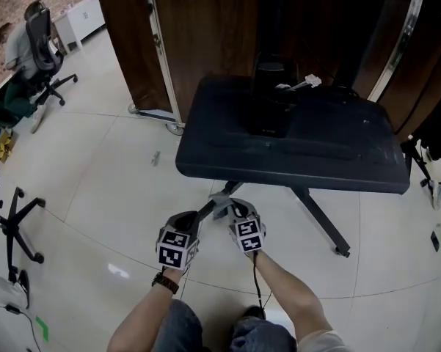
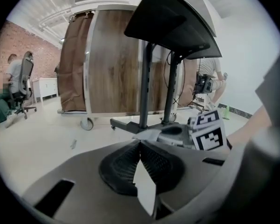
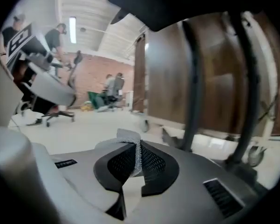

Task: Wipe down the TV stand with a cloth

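The TV stand's dark shelf (image 1: 293, 145) fills the middle of the head view, with a black column base (image 1: 270, 97) on it. Both grippers hover low in front of its near edge. My right gripper (image 1: 233, 207) is shut on a small pale mesh cloth (image 3: 128, 137), which pokes out past its tips; in the head view the cloth (image 1: 221, 199) shows as a grey scrap. My left gripper (image 1: 205, 213) sits beside it, jaws shut, with nothing seen between the pads (image 2: 151, 160). From below, the left gripper view shows the shelf (image 2: 177, 22) and its legs (image 2: 146, 78).
Tall wooden panels on casters (image 1: 205, 28) stand behind the stand. The stand's leg (image 1: 326, 226) runs out to the right over the pale floor. A white cable end (image 1: 302, 84) lies on the shelf. Office chairs (image 1: 44, 50) and seated people are at far left.
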Demonstrator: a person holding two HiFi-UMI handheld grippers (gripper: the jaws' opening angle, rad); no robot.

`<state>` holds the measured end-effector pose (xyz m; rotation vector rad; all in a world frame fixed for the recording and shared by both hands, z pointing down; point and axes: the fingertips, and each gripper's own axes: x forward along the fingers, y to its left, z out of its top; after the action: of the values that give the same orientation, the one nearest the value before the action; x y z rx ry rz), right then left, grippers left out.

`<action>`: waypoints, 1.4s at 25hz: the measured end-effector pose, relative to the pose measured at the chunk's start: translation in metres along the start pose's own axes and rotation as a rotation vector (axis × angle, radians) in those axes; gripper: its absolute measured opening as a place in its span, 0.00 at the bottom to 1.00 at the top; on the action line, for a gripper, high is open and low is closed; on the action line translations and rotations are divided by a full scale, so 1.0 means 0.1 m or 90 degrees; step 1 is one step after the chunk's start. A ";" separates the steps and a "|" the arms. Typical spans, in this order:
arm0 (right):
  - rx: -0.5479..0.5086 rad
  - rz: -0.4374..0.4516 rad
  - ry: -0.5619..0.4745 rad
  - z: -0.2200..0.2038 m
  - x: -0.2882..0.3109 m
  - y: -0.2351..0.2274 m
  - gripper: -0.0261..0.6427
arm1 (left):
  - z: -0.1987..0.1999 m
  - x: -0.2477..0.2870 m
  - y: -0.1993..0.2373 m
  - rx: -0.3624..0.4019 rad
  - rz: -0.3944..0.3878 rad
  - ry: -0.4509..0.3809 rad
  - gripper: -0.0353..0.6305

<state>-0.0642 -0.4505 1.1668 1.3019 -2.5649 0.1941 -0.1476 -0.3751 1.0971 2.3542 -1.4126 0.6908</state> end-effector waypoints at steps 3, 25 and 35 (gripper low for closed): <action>0.019 -0.202 0.028 -0.08 -0.49 -1.59 0.04 | 0.34 0.39 -0.52 0.022 -0.069 -0.018 0.09; 0.225 -0.392 0.185 1.34 -5.54 -1.03 0.04 | 2.01 -2.06 -2.50 0.048 -0.242 0.063 0.15; 0.080 -0.317 -0.092 7.54 -7.06 1.01 0.04 | 5.63 -6.59 -2.36 0.053 -0.202 -0.099 0.15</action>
<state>0.1270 -0.0206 0.2411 2.0152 -2.2719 0.1699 -0.0643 -0.0574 0.2610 2.6642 -1.0444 0.4965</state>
